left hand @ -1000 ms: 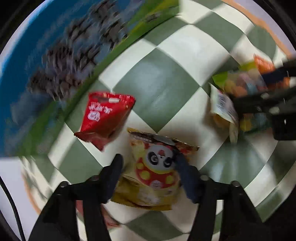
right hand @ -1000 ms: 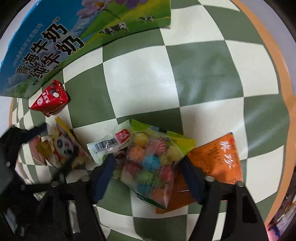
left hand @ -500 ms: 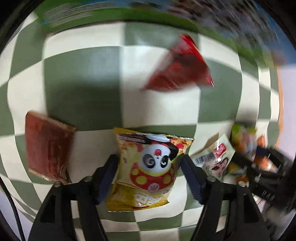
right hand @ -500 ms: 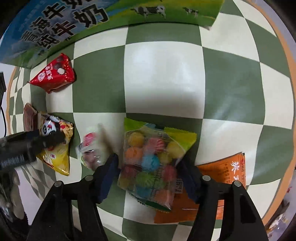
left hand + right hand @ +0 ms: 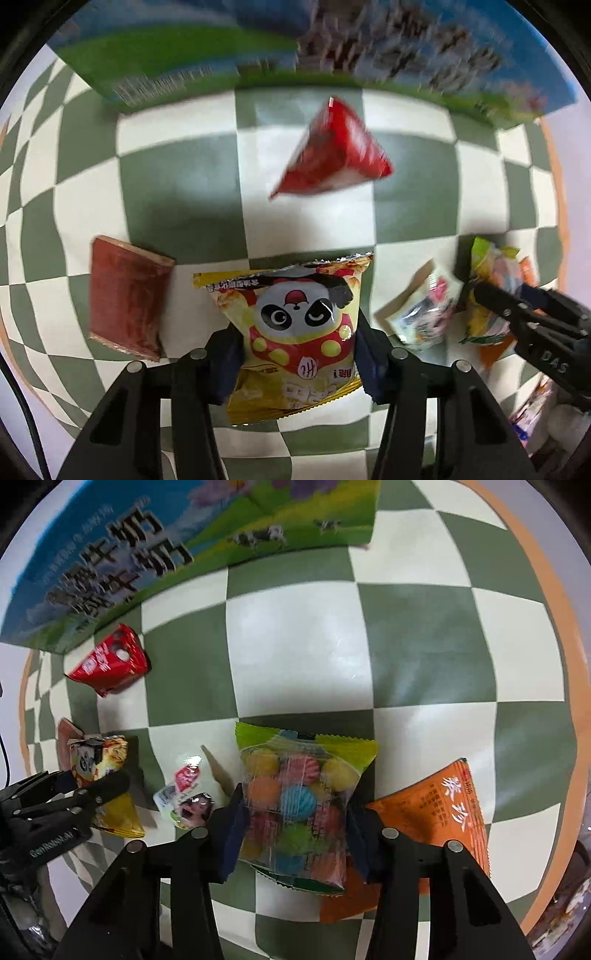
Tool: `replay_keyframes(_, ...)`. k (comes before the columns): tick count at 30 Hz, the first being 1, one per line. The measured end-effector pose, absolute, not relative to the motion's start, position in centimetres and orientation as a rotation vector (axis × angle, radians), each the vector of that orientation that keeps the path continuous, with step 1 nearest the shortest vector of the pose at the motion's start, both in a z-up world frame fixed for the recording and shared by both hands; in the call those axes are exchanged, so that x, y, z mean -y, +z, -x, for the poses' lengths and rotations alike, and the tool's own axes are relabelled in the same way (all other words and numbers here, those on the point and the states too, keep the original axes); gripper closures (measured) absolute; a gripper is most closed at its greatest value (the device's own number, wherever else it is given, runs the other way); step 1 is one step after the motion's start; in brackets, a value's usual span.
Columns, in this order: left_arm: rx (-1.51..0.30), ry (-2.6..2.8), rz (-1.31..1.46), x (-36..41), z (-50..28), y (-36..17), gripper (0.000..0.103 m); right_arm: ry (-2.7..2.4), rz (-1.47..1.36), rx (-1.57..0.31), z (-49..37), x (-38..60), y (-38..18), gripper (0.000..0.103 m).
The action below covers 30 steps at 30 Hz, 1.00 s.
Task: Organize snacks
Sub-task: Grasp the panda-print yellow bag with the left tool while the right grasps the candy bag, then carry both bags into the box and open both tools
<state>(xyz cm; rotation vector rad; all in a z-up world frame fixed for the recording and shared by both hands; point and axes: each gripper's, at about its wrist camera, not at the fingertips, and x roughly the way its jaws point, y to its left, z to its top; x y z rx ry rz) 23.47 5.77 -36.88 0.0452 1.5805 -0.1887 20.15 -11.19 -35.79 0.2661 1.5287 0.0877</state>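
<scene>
My left gripper (image 5: 297,360) is shut on a yellow panda snack bag (image 5: 295,325) and holds it over the checkered cloth. My right gripper (image 5: 293,829) is shut on a clear bag of coloured candy balls (image 5: 295,797). In the right wrist view the left gripper (image 5: 88,794) with the panda bag (image 5: 107,775) is at the left. In the left wrist view the right gripper (image 5: 524,314) is at the right with the candy bag (image 5: 491,280).
A red triangular packet (image 5: 336,151) (image 5: 110,661), a brown flat packet (image 5: 125,295), a small white packet (image 5: 186,794) (image 5: 424,314) and an orange packet (image 5: 436,819) lie on the green-and-white cloth (image 5: 295,646). A blue-green milk carton box (image 5: 147,554) stands at the back.
The left gripper has swung its view round with the panda bag still held, bringing the brown packet and the box edge into view. The right gripper keeps the candy bag, shifted slightly.
</scene>
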Motion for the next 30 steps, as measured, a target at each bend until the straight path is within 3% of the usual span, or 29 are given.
replay_keyframes(8,-1.452,-0.259,0.123,-7.9,-23.8,-27.7,0.054,0.185,-0.361,-1.401,-20.4,10.9,-28.5,0.053)
replay_keyframes(17,-1.306,-0.256,0.169,-8.5,-34.3,-18.4,0.053,0.33,-0.364,-1.143,-26.2,7.6,-16.6,0.053)
replay_keyframes(21,-1.323,-0.207,0.158,-9.5,-39.4,-19.3,0.053,0.336,-0.353,-1.102,-31.0,5.9,-16.0,0.053)
replay_keyframes(30,-1.431,-0.124,0.153,-11.0,-45.4,-23.0,0.053,0.338,-0.334,-1.16,-37.0,2.3,-20.3,0.053)
